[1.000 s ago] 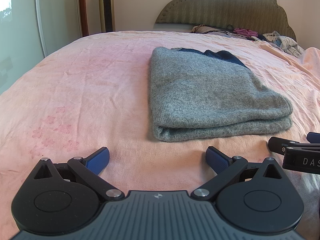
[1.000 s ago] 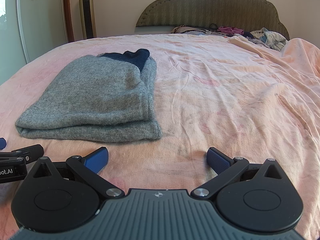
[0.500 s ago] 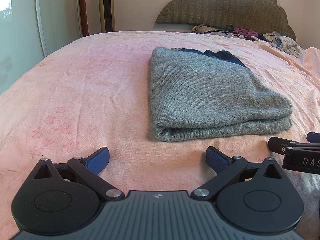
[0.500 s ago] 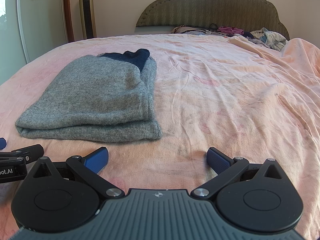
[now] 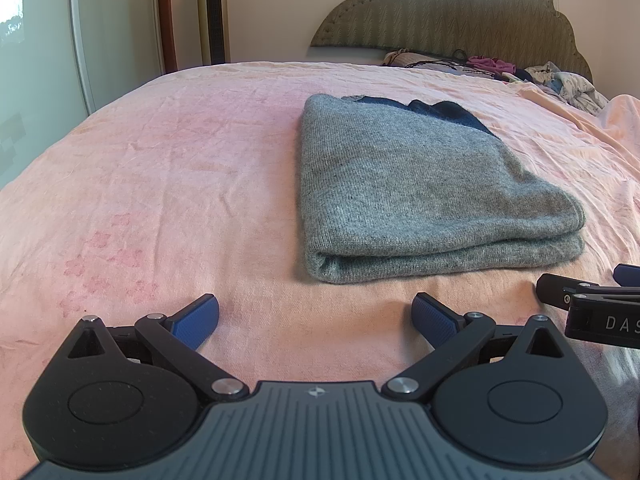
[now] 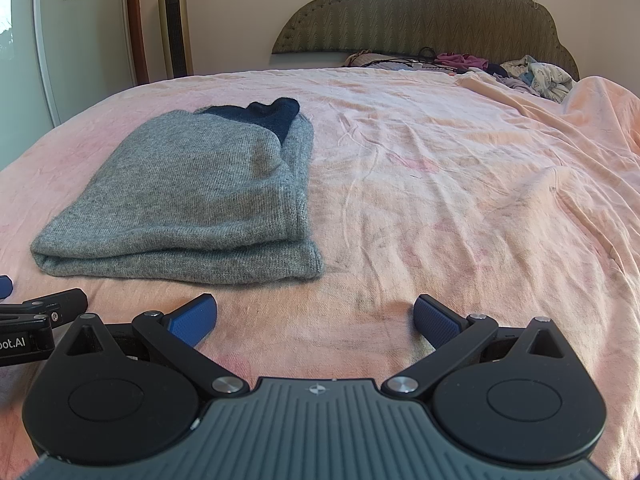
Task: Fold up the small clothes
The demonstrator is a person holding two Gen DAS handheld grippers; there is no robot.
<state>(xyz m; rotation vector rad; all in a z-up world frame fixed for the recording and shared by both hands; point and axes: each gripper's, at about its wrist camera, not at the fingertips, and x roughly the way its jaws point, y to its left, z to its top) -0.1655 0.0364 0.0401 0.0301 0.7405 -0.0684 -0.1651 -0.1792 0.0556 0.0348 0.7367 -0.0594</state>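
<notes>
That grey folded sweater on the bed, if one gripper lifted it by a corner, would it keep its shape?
Probably not. The grey sweater is soft knit lying in loose stacked layers, so it would likely droop and unfold. It looks light and fuzzy rather than slippery. Pushed across the wrinkled pink sheet, it may bunch rather than slide.

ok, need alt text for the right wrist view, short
A folded grey knit sweater with a navy part showing at its far end lies on a pink bedsheet, ahead and left of the right gripper, whose blue-padded jaws are open and empty. The left gripper shows at the left edge; loose clothes lie by the headboard.
</notes>
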